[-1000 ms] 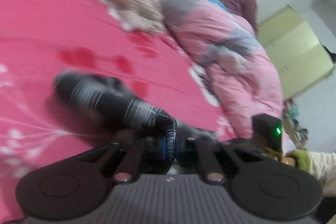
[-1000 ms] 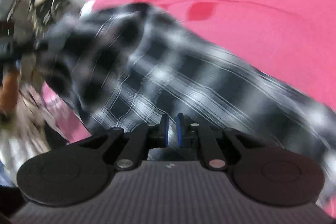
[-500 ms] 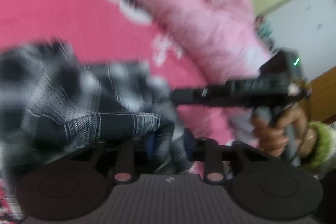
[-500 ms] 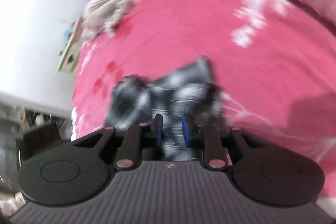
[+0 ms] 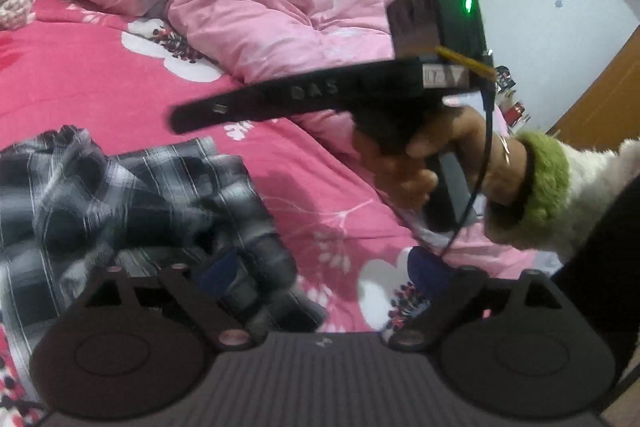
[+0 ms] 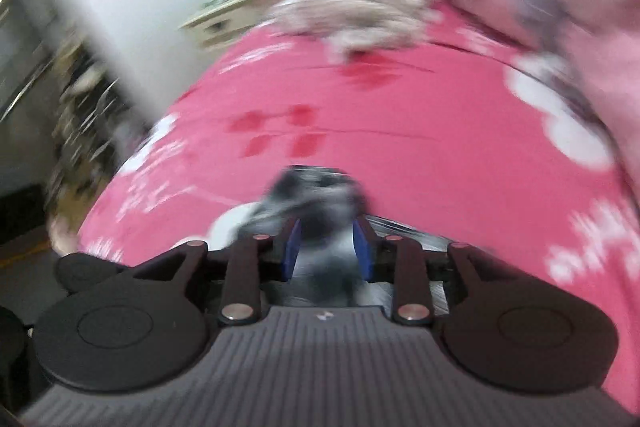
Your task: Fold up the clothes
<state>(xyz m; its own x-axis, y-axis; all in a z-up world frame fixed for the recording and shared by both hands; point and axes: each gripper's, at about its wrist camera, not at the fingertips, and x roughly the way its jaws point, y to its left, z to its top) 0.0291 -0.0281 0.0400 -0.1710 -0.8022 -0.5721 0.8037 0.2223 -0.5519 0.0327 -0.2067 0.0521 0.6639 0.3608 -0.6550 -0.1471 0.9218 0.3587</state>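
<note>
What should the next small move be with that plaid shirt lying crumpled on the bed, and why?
Probably regrip an edge with the left gripper and spread it flat. The plaid shirt lies bunched on the pink bedsheet; the left jaws have just opened wide and clamp nothing, while the right gripper, jaws opening, still has cloth between them.
</note>
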